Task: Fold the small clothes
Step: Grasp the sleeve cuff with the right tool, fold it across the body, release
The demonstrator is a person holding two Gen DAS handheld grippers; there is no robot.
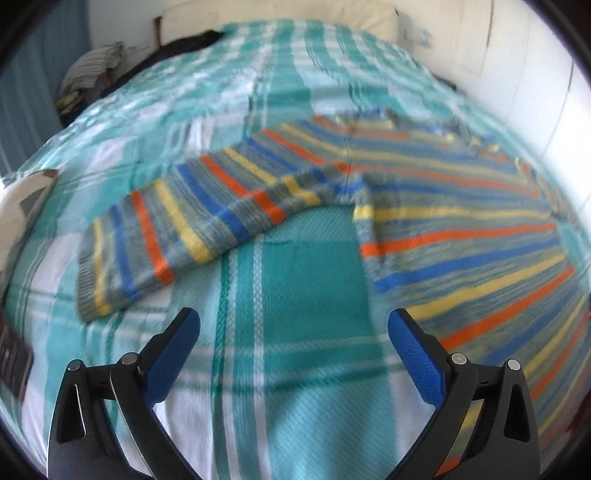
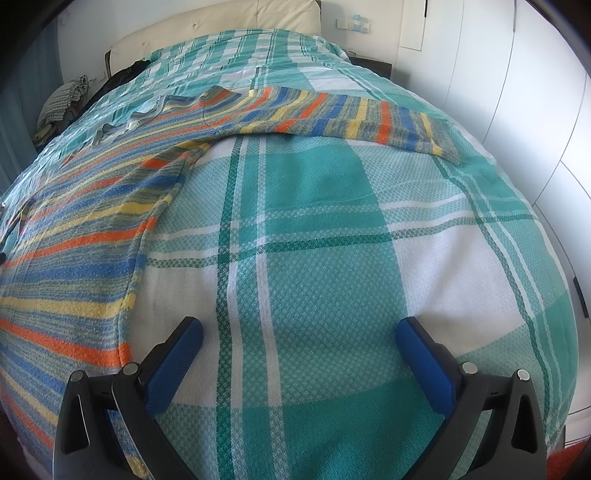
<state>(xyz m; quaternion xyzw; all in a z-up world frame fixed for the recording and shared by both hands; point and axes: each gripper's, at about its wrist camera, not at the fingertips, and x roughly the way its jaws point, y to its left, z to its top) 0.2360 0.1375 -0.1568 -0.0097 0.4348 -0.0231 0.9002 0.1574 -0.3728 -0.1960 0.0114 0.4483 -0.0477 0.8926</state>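
A small knitted sweater [image 1: 454, 236] with blue, orange, yellow and grey stripes lies flat on a teal-and-white checked bedspread [image 1: 303, 266]. In the left wrist view its body fills the right side and one sleeve [image 1: 184, 229] stretches out to the left. In the right wrist view the sweater body [image 2: 74, 236] lies at the left and the other sleeve [image 2: 369, 118] reaches right across the far part of the bed. My left gripper [image 1: 293, 321] is open over bare bedspread between that sleeve and the body. My right gripper [image 2: 299, 328] is open over bare bedspread right of the sweater's side edge.
A cream headboard [image 2: 229, 26] stands at the far end of the bed. Striped cloth and dark clothes [image 2: 66, 99] are piled beside the bed at far left. White wardrobe doors [image 2: 517, 110] run along the right side.
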